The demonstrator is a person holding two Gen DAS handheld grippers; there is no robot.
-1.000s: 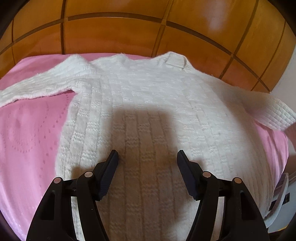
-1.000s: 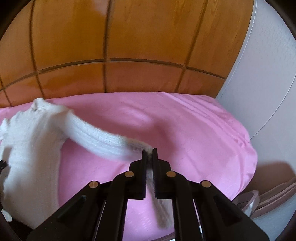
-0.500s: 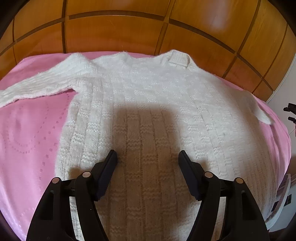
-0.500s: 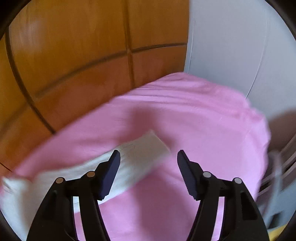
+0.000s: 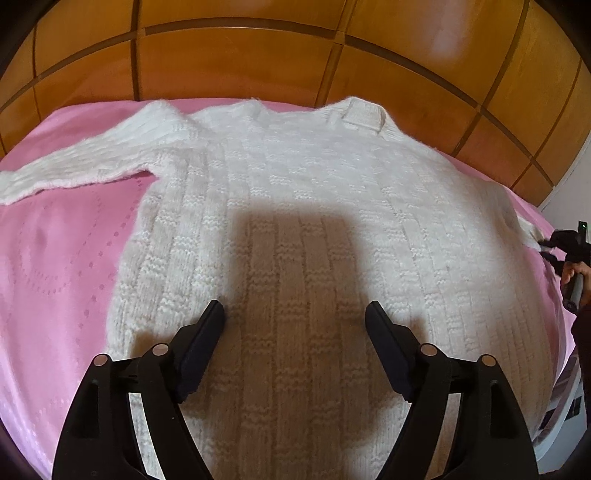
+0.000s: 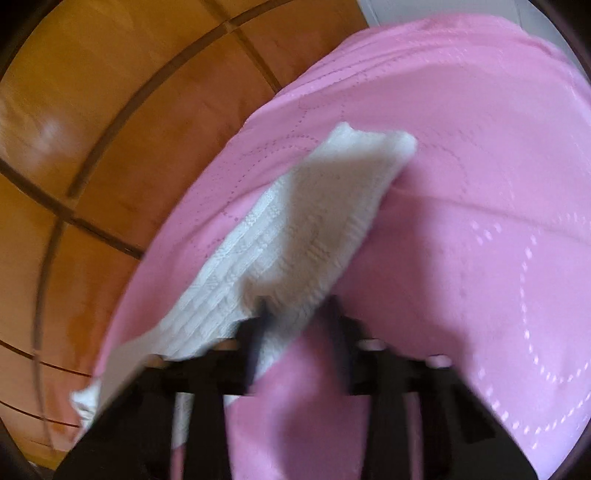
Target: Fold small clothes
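Note:
A white knitted sweater (image 5: 314, 206) lies spread flat on the pink bedspread (image 5: 55, 258), collar toward the wooden headboard. Its left sleeve (image 5: 85, 166) stretches out to the left. My left gripper (image 5: 295, 317) is open and empty, low over the sweater's lower body. In the right wrist view the right sleeve (image 6: 295, 236) lies flat on the pink cover, cuff pointing away. My right gripper (image 6: 299, 310) is blurred, its jaws partly open around the sleeve near its base. The right gripper also shows at the far right of the left wrist view (image 5: 565, 243).
A wooden panelled headboard (image 5: 258, 59) runs along the far edge of the bed. A pale wall (image 6: 443, 11) stands past the bed's right side. The bed edge drops off at the lower right (image 5: 561, 387).
My right gripper let go of the sleeve cuff and opened, then swung down and left over the sleeve now lying on the cover. The left gripper barely moved.

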